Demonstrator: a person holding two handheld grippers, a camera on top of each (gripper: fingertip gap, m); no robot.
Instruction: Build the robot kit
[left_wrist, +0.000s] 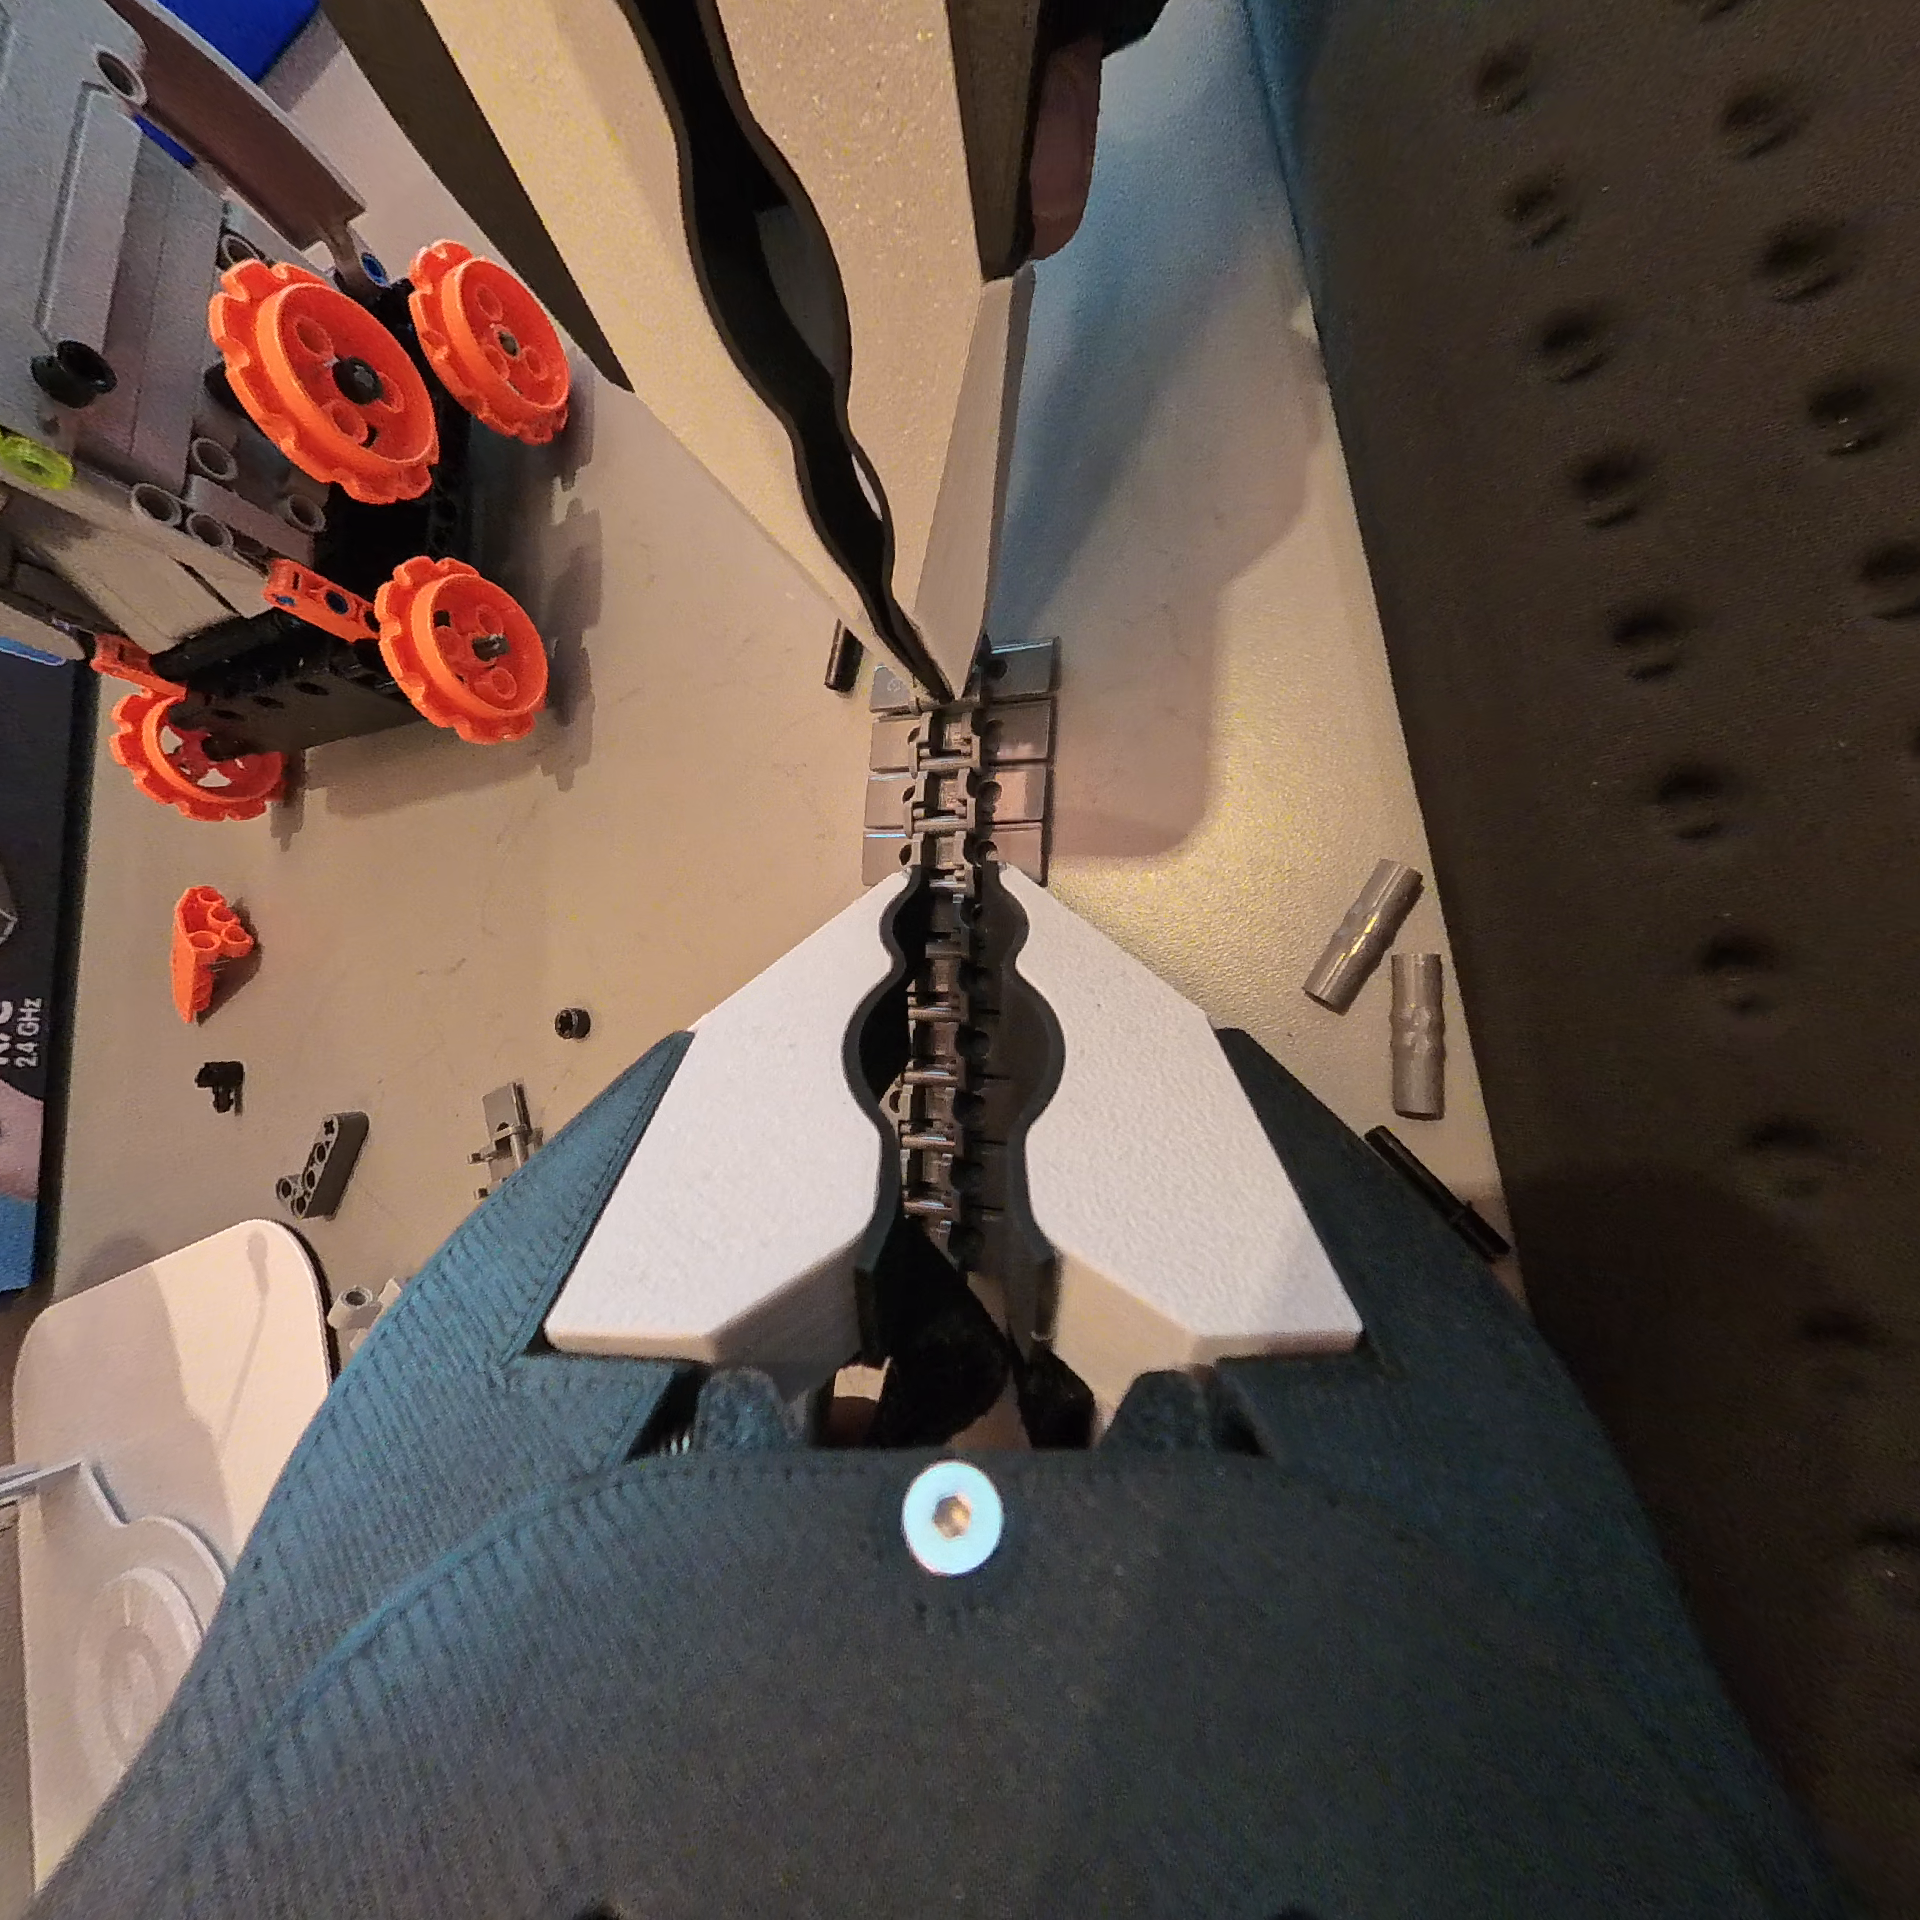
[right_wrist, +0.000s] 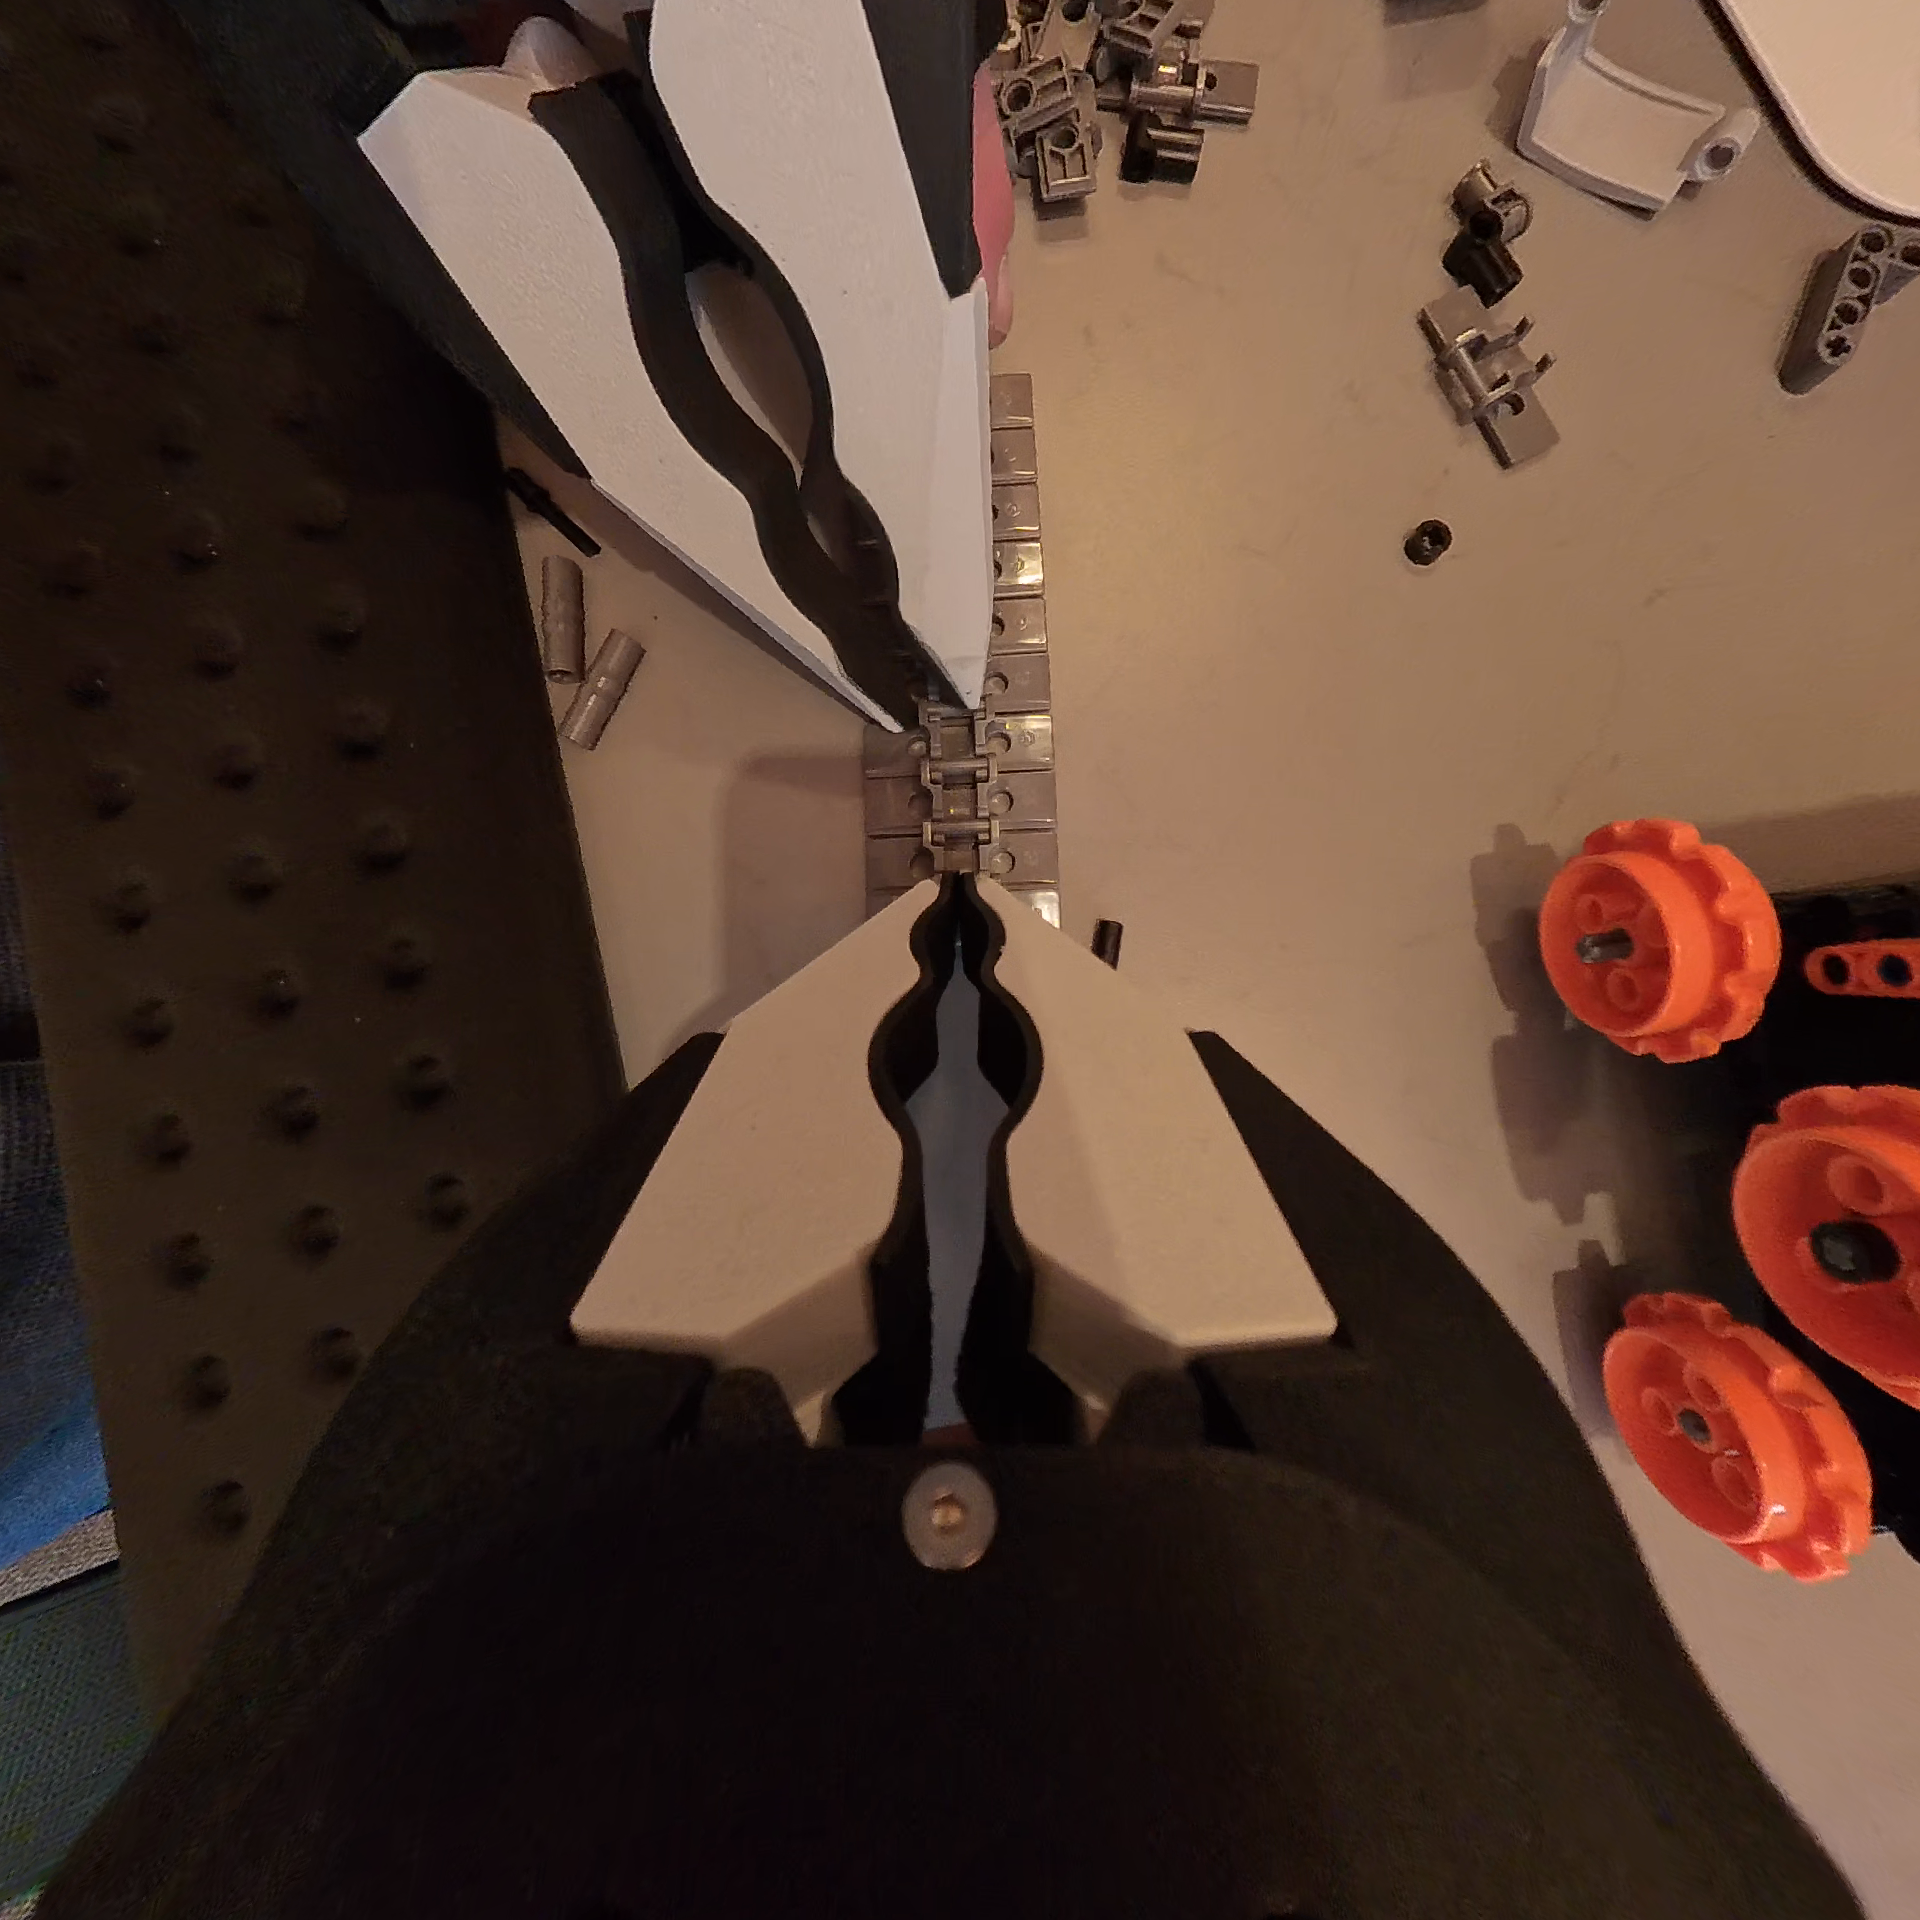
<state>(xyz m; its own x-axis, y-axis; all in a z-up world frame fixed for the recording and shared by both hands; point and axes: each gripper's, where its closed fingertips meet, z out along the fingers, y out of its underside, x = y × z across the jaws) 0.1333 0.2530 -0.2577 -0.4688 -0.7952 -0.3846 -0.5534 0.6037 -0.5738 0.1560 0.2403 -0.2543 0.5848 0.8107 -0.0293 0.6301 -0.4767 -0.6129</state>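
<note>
A grey track chain (left_wrist: 956, 769) of linked tread plates lies flat on the beige table (left_wrist: 675, 883). My left gripper (left_wrist: 961, 883) is shut on the chain's raised middle ridge, and several links run back between its white fingers. My right gripper (left_wrist: 948, 691) reaches in from the opposite side and pinches the same ridge a few links further along. In the right wrist view the chain (right_wrist: 961, 790) spans the short gap between my right gripper (right_wrist: 956, 881), shut at its near end, and my left gripper (right_wrist: 935, 717). The chain continues behind the left fingers.
A grey and black model with orange wheels (left_wrist: 343, 436) stands on the table; its wheels also show in the right wrist view (right_wrist: 1662, 935). Loose parts lie about: grey tubes (left_wrist: 1361, 935), an orange piece (left_wrist: 208, 945), a pile of grey connectors (right_wrist: 1112, 94). A dark studded surface (left_wrist: 1662, 623) borders the table edge. The grippers are tip to tip, or close to it.
</note>
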